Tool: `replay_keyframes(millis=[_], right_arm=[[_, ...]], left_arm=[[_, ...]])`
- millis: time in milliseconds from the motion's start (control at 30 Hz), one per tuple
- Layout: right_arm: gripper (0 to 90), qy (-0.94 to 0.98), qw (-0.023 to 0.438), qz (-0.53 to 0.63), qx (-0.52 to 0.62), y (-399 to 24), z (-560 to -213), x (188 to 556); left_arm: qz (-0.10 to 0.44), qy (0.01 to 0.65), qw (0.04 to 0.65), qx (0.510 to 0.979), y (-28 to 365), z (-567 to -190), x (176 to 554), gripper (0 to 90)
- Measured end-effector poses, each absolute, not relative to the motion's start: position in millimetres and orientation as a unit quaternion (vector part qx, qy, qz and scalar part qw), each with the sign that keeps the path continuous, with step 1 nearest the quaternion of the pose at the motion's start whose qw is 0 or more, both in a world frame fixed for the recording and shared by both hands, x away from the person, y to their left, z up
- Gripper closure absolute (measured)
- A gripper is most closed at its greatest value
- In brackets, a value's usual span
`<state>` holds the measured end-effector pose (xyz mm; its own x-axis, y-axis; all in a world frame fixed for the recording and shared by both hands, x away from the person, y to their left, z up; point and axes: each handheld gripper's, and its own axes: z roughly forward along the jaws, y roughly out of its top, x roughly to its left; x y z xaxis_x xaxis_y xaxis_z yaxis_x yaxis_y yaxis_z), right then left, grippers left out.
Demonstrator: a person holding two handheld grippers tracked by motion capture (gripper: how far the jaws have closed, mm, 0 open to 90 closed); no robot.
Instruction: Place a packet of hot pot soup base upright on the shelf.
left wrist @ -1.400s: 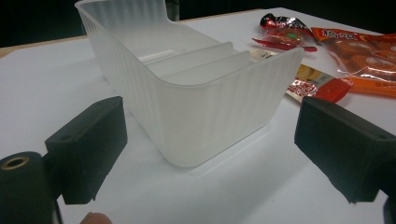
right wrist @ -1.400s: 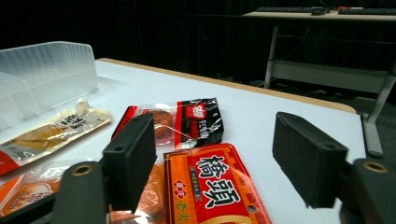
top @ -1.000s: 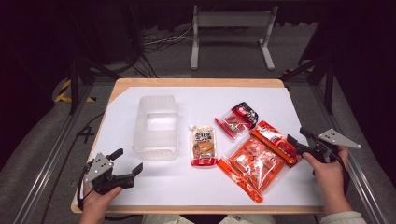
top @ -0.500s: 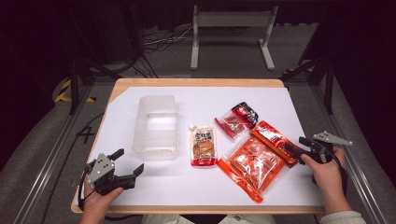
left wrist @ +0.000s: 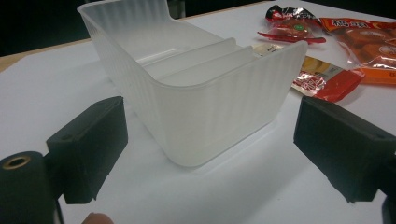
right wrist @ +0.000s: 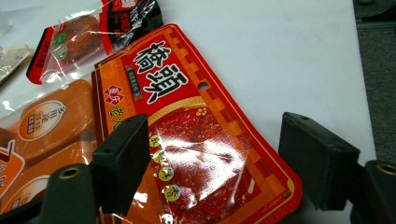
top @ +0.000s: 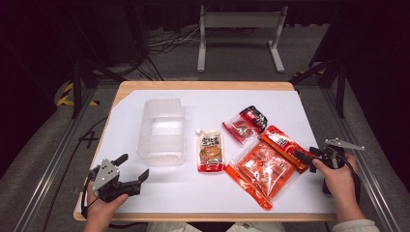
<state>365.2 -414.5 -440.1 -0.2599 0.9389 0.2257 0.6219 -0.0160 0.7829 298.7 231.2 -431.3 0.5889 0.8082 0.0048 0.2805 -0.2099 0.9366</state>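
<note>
**white table, dark room: right tool spread over the red pouch**

dark floor, cables and a metal stand frame the white-covered table (top: 290,104), where 4 snack packs and 1 clear bin wait.

the right tool (right wrist: 212,154) has just been opening its jaws; they stand wide apart on either side of the red pouch (right wrist: 196,140), which lies flat on the table beneath them, not clamped. the pads look clear of the foil, so this reads as lining up for a pinch on the pouch's near end rather than a hold. in the high view that right tool (top: 309,159) sits at the pouch's right end, near the table's right edge.

just beside the pouch lie the large orange pack (top: 263,169) and the small red-and-black pack (top: 244,123); the beige sauce pouch (top: 211,151) rests further left.

the left tool (top: 133,169) is released too, jaws parted and aimed at the near end wall of the clear plastic bin (left wrist: 196,88), apart from it. that stance probably serves to steady the bin while packs go in.
</note>
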Motion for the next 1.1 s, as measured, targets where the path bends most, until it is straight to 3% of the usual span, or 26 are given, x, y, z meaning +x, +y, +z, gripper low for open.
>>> replay_keyframes(millis=[300,433,667,867,967,1100], right_arm=[[39.8,0.647,0.185,0.456,0.583,-415,-433,359],[43.4,0.661,0.157,0.462,0.570,-409,-433,358],[45.9,0.689,0.168,0.458,0.536,-402,-432,357],[53.8,0.699,0.177,0.440,0.535,-402,-438,360],[60.7,0.705,0.180,0.427,0.536,-403,-441,363],[61.7,0.710,0.172,0.419,0.539,-402,-442,366]], left_arm=[[0.259,0.371,0.505,0.735,230,-432,299,10.6],[0.258,0.369,0.503,0.737,229,-432,300,10.6],[0.257,0.367,0.503,0.739,228,-432,300,10.5],[0.251,0.362,0.504,0.742,225,-433,300,10.4],[0.235,0.345,0.520,0.745,224,-431,300,15.3],[0.237,0.347,0.524,0.741,223,-429,300,19.9]])
